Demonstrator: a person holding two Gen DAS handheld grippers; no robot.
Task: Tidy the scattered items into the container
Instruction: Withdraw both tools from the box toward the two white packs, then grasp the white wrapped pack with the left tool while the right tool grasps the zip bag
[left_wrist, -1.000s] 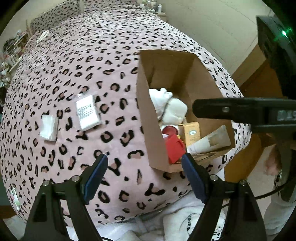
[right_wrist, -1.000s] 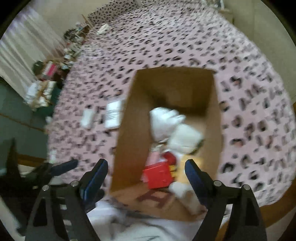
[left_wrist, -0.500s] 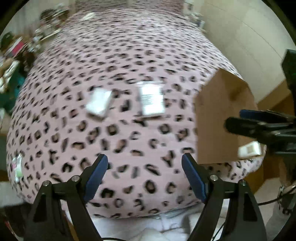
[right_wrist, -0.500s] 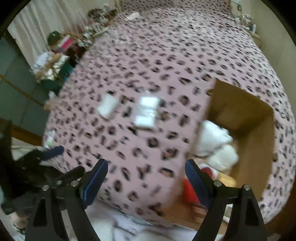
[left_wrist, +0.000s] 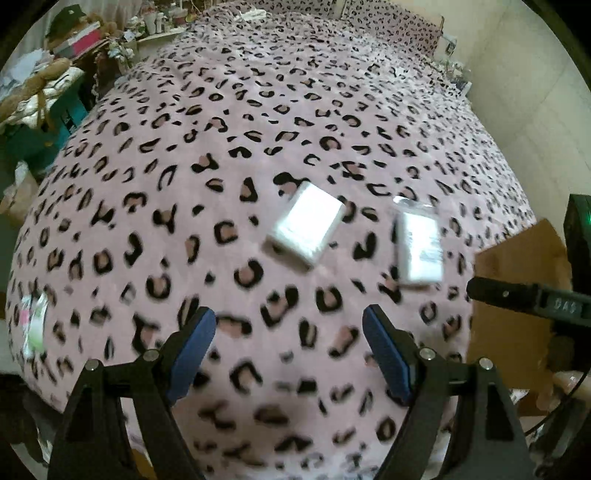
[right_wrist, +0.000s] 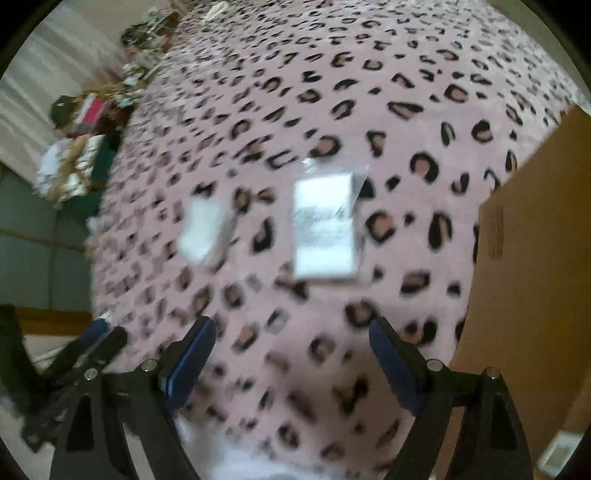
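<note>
Two flat white packets lie on the pink leopard-print bedspread. In the left wrist view the plain packet (left_wrist: 306, 228) is ahead of my open, empty left gripper (left_wrist: 288, 354), and the labelled packet (left_wrist: 419, 246) lies to its right. The cardboard box (left_wrist: 517, 295) stands at the right edge. In the right wrist view the labelled packet (right_wrist: 325, 227) lies ahead of my open, empty right gripper (right_wrist: 291, 365), the plain packet (right_wrist: 202, 229) to its left, and the box wall (right_wrist: 532, 266) fills the right side. Both views are motion-blurred.
The bedspread (left_wrist: 258, 110) stretches far back. Cluttered shelves and bags (left_wrist: 55, 74) stand beyond the bed's left side. A small wrapper (left_wrist: 35, 325) lies at the bed's left edge. The other gripper's finger (left_wrist: 517, 295) crosses in front of the box.
Both grippers have swung left, away from the open box top, and now face the two packets. The box has slid to the right edge of both views. Both stay open.
</note>
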